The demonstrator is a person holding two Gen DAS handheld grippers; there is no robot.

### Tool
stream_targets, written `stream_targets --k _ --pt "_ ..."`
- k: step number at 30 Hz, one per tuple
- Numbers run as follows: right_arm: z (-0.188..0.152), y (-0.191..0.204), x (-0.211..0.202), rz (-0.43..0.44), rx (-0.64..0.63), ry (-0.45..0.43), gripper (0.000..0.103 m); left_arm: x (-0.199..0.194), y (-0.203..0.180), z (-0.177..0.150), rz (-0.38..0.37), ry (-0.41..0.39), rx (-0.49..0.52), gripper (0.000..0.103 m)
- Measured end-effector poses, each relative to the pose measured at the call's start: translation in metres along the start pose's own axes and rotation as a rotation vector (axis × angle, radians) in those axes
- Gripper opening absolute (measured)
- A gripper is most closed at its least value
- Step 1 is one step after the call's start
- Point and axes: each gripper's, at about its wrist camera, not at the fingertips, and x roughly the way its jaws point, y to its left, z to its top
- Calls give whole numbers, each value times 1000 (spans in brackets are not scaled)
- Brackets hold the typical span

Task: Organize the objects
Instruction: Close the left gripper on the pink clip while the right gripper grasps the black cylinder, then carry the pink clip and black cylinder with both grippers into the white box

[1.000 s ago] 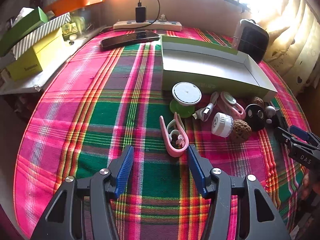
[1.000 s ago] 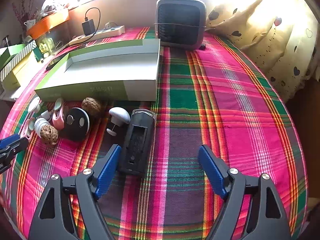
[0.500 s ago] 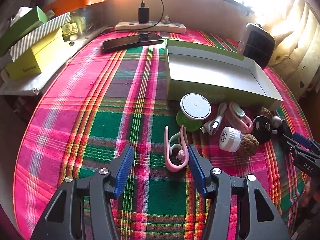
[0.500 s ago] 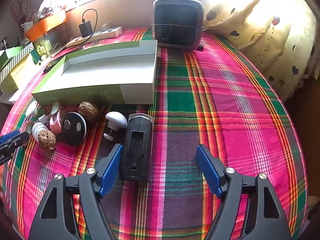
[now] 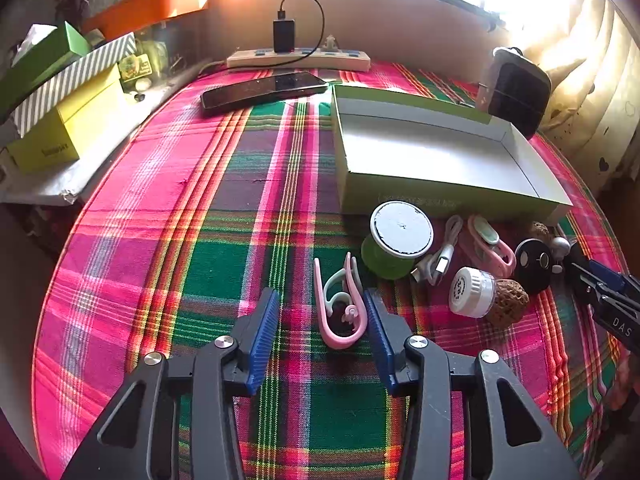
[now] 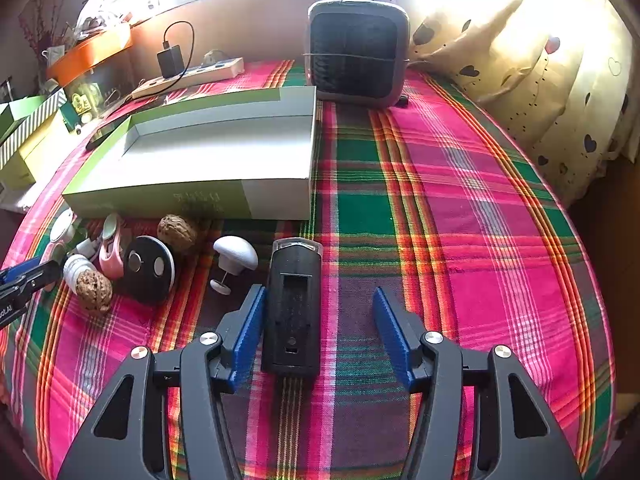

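In the left wrist view my left gripper (image 5: 320,304) straddles a pink ear-hook clip (image 5: 340,314) lying on the plaid cloth. Its jaws are closing; the right pad is at the clip and the left pad stands apart from it. In the right wrist view my right gripper (image 6: 318,300) is also closing around a black rectangular device (image 6: 294,308). The left pad is beside it, the right pad well clear. An open green box (image 5: 440,196) lies beyond. Before it lie a green spool (image 5: 400,240), a white jar (image 5: 470,292), a walnut (image 5: 508,304) and a black disc (image 6: 150,272).
A white knob (image 6: 236,256), a second walnut (image 6: 178,232), a cable (image 5: 440,256) and another pink clip (image 5: 488,244) crowd the box front. A phone (image 5: 264,90) and power strip (image 5: 298,60) lie at the back, a small fan (image 6: 358,52) back right, stacked boxes (image 5: 60,128) left.
Both pairs of jaws have narrowed. The pink clip now lies between the left pads, and the black device has come in between the right pads.
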Motion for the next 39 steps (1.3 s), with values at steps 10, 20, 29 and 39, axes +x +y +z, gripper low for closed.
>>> stream_targets --k 10,20,29,39 --pt "1 1 -1 1 0 -1 43 0 4 1 4 1 1 23" --pt "1 0 -3 2 2 2 29 -1 5 2 -10 4 5 22" --pt "5 2 -11 9 -5 -15 29 -10 1 9 -22 -16 26 22" --pt "20 6 -22 18 -18 -40 29 -20 -3 25 -39 -36 44 22"
